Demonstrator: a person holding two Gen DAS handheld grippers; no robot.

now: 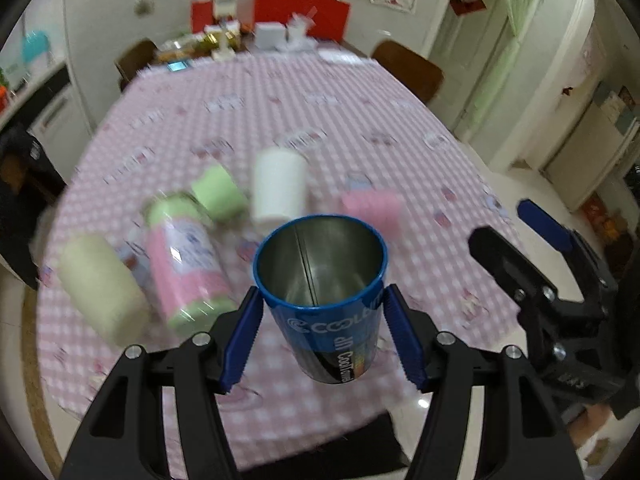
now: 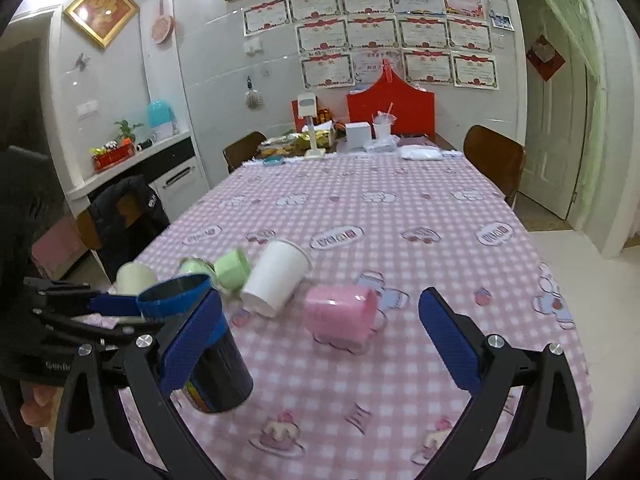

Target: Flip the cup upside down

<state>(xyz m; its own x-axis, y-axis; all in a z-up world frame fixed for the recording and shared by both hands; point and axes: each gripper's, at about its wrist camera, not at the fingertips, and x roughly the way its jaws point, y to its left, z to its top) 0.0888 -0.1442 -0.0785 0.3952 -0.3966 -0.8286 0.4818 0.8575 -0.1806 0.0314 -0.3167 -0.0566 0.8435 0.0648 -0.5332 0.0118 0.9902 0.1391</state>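
- Gripping the blue cup (image 1: 320, 300) just under its rim, the left gripper (image 1: 322, 320) has its two blue pads against opposite sides of the wall, so it is clamped on the cup.
- The cup is off the table (image 1: 400, 120), mouth up and tilted slightly, with the steel inside showing from the left wrist view; the flip is not yet done.
- The right gripper (image 2: 320, 340) stands wide apart and holds nothing, just right of the cup; its left pad (image 2: 192, 344) overlaps the cup's dark lower body in its own view, though I cannot tell whether they touch.
- Risk: the hold is high on a smooth, tapering wall, so the cup could slide out of the pads as it turns over.
- Risk: other cups lie close by on the cloth, a white cup (image 2: 276, 276), a pink cup (image 2: 340, 314), a green cup (image 2: 232, 268) and a cream cup (image 1: 100, 284). A wide swing or low set-down could knock them rolling.
- Risk: the right gripper sits close enough to be struck during rotation, which could twist the cup in its grip.
- Risk: the cup hangs near the table's front edge; setting it down there rim-first could leave it partly over the edge.
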